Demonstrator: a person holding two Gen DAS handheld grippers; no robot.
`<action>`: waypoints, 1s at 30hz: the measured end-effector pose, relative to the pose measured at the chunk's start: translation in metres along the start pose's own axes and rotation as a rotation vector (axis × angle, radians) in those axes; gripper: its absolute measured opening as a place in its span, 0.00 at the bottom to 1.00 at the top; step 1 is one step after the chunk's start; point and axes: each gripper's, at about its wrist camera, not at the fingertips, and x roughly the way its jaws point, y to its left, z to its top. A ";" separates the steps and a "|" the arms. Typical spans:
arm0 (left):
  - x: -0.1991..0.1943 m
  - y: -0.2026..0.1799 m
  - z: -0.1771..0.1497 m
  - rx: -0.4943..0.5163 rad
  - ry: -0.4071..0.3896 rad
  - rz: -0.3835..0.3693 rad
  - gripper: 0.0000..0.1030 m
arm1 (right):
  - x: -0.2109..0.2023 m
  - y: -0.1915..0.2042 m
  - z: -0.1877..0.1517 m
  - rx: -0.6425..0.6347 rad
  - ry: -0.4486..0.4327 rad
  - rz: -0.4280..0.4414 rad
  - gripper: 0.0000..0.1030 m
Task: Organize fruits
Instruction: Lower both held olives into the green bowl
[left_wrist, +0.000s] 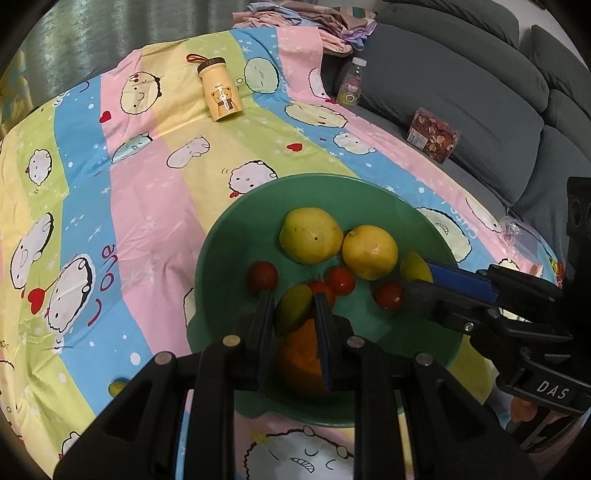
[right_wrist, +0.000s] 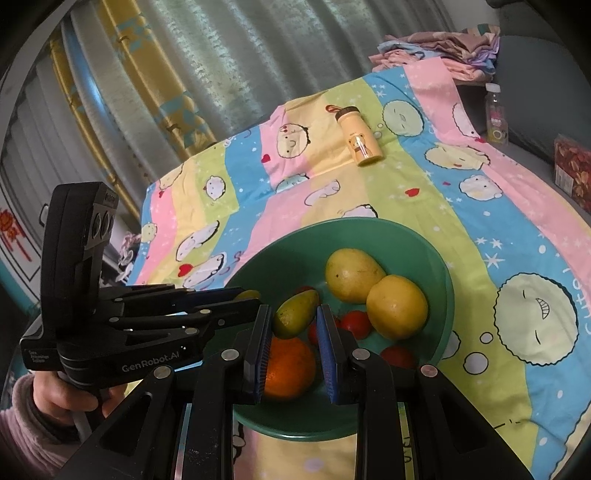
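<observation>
The setting was a home, most likely a living room. A grey sofa (left_wrist: 461, 74) with thick, plump cushions ran along one side, and pleated curtains (right_wrist: 207, 66) with yellow and blue panels hung behind. A children's cartoon bedsheet (left_wrist: 147, 192) in pink, blue, yellow and green stripes served as a cloth over the work surface. Folded laundry (left_wrist: 314, 22) was piled at its far end. A yellow bear-print thermos (left_wrist: 220, 89) lay on the sheet, while a small drink bottle (left_wrist: 351, 83) and a boxed snack (left_wrist: 433, 134) sat on the sofa seat. A green bowl (left_wrist: 369, 192) held lemons (left_wrist: 369, 253), tomatoes (left_wrist: 263, 277) and an orange (right_wrist: 290, 367).
</observation>
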 end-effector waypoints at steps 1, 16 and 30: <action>0.001 0.000 0.000 0.001 0.001 0.002 0.21 | 0.000 0.000 0.000 0.000 0.000 -0.001 0.25; 0.007 -0.001 0.000 0.016 0.021 0.017 0.21 | 0.000 0.000 0.000 0.000 0.001 -0.002 0.25; 0.010 -0.002 -0.002 0.031 0.031 0.036 0.21 | 0.002 0.000 -0.003 -0.014 0.015 -0.026 0.25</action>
